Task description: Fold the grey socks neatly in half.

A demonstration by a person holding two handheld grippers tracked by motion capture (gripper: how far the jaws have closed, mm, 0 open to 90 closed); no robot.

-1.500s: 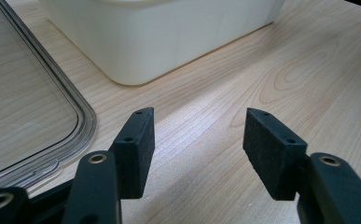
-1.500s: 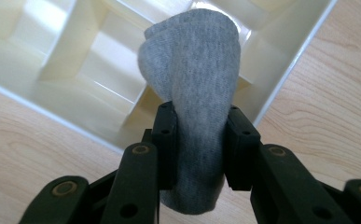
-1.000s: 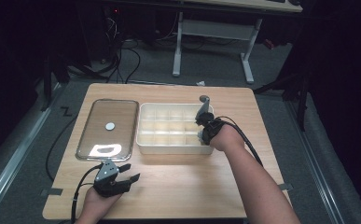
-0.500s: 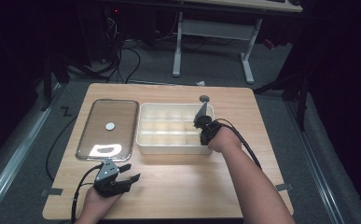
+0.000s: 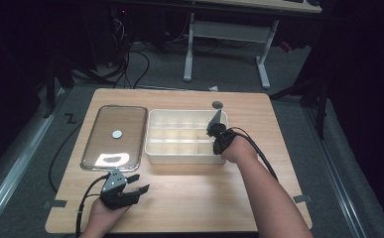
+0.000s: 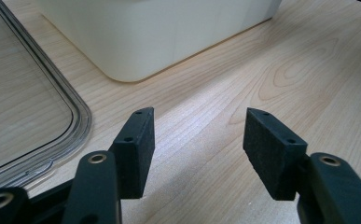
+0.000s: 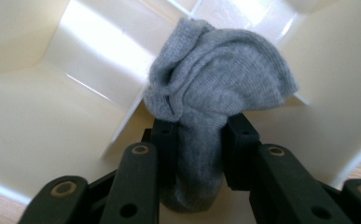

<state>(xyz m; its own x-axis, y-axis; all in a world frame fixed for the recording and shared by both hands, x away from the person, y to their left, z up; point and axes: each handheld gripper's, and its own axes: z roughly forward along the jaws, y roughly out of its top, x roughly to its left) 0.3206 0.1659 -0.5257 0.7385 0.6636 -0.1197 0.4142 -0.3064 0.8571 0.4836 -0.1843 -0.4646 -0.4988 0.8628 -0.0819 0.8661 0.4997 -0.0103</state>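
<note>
Right gripper (image 7: pixel 194 135), jaws just easing apart, lowers grey sock (image 7: pixel 215 93) into divided organiser box (image 5: pixel 152 148); sock drapes over divider, may straddle compartments. Left gripper (image 6: pixel 197 149) gapes empty over table (image 6: pixel 308 70).

Between the matt black plastic jaws of the right gripper (image 7: pixel 199 140) lay a grey knitted cloth sock (image 7: pixel 218 88), with the glossy cream plastic divider box (image 7: pixel 38 116) beyond it, while pale smooth wood-grain table (image 6: pixel 281 60) and a clear glossy plastic lid (image 6: pixel 24 98) lay before the left gripper (image 6: pixel 197 149).
</note>
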